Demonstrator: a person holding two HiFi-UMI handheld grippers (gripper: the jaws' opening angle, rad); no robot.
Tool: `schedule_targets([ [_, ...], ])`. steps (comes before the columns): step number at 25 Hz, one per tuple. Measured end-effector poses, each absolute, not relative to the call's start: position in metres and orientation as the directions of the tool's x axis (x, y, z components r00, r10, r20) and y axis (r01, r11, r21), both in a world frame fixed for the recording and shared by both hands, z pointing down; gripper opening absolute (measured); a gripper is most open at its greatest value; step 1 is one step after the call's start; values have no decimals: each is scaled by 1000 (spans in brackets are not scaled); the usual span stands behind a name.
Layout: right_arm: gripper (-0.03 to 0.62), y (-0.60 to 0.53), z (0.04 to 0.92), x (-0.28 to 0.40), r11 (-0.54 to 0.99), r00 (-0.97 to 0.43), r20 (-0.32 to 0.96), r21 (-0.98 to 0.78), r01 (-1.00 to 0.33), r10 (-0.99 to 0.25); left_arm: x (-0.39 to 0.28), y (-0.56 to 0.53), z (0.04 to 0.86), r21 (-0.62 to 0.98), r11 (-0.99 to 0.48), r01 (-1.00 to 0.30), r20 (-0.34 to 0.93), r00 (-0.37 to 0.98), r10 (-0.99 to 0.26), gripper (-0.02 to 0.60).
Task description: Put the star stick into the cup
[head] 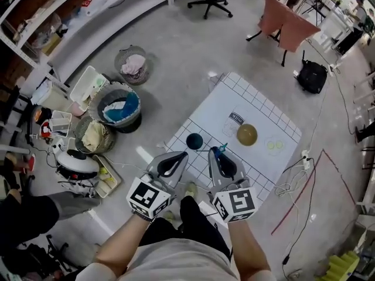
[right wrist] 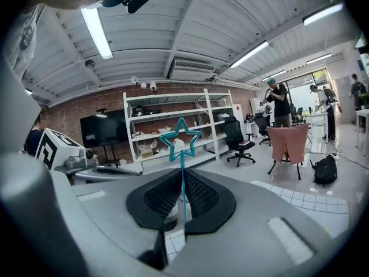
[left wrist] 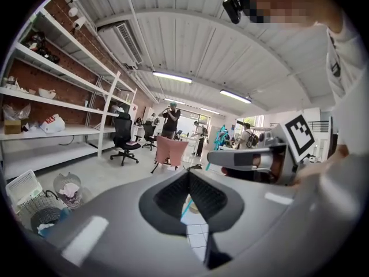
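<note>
The star stick [right wrist: 180, 141] is a thin teal rod with an open star on top. It stands upright between the jaws of my right gripper [right wrist: 182, 176], which is shut on it. In the head view the right gripper [head: 214, 151] hangs over the near edge of the white gridded mat [head: 258, 107], with the star stick [head: 222, 148] at its tip. The dark teal cup [head: 194, 140] stands on the mat just left of and beyond that tip. My left gripper [head: 183, 155] is shut on nothing, close to the cup's near side. The left gripper [left wrist: 188, 175] shows its jaws closed together.
A golden bowl [head: 246, 134], a clear plate [head: 273, 145] and a small label [head: 235, 119] lie on the mat right of the cup. Baskets and bins [head: 119, 106] crowd the floor to the left. Cables [head: 296, 177] trail to the right. People stand far off near chairs [left wrist: 168, 153].
</note>
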State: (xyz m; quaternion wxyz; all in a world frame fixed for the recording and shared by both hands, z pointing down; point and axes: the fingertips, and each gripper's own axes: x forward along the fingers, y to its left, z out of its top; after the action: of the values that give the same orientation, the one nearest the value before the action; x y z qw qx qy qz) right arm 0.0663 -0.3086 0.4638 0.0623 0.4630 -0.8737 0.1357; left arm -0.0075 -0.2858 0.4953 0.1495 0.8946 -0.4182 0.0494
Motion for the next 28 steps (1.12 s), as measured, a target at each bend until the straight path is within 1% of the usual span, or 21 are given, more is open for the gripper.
schedule_targets([
  [5,31,-343,505,65,536,-570,286,-196,-821,-770,-6,-313,527,253,-579,-775,236,630,-740,6],
  [16,31,-362,595,50,528,-569,393,-218,-821,-723,-12,-330,594,318,-511,-799,293,595,-748,6],
  [28,32,-365,655,26,565,-606,487,-250,-786,-629,-27,-331,621,332,-465,-821,342,564,-752,6],
])
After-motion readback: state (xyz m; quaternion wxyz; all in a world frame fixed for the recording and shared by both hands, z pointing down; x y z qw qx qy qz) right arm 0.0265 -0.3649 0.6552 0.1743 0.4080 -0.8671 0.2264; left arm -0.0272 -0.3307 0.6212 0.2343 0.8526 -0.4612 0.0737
